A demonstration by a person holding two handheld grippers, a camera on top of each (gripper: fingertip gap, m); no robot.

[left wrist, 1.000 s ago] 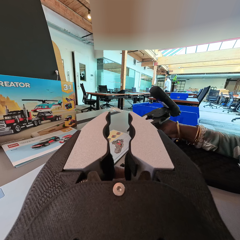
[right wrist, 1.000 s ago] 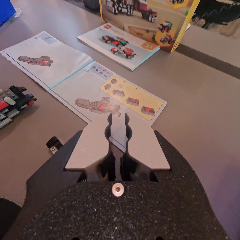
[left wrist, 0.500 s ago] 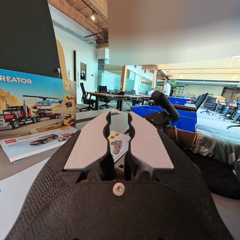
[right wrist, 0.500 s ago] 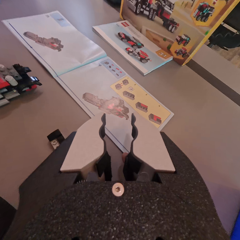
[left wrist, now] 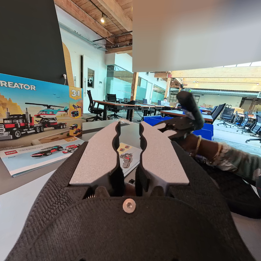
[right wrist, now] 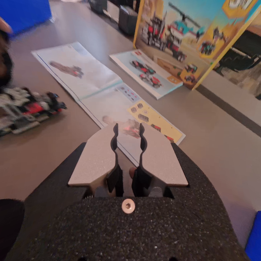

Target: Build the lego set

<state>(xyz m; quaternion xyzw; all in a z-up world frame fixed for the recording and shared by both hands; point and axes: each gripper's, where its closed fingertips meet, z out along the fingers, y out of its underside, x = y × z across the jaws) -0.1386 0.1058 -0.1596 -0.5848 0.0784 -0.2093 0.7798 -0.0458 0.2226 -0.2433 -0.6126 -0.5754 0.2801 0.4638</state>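
Plainly, both grippers — left gripper, right gripper — gape empty near the printed set box.

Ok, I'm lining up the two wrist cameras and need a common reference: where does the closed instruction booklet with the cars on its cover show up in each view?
Left wrist view: the closed booklet lies at left of centre on the table, in front of the lego box.
Right wrist view: the closed booklet lies right of centre in the upper half, at the foot of the same box.
Shared landmark: the open instruction booklet beside it.
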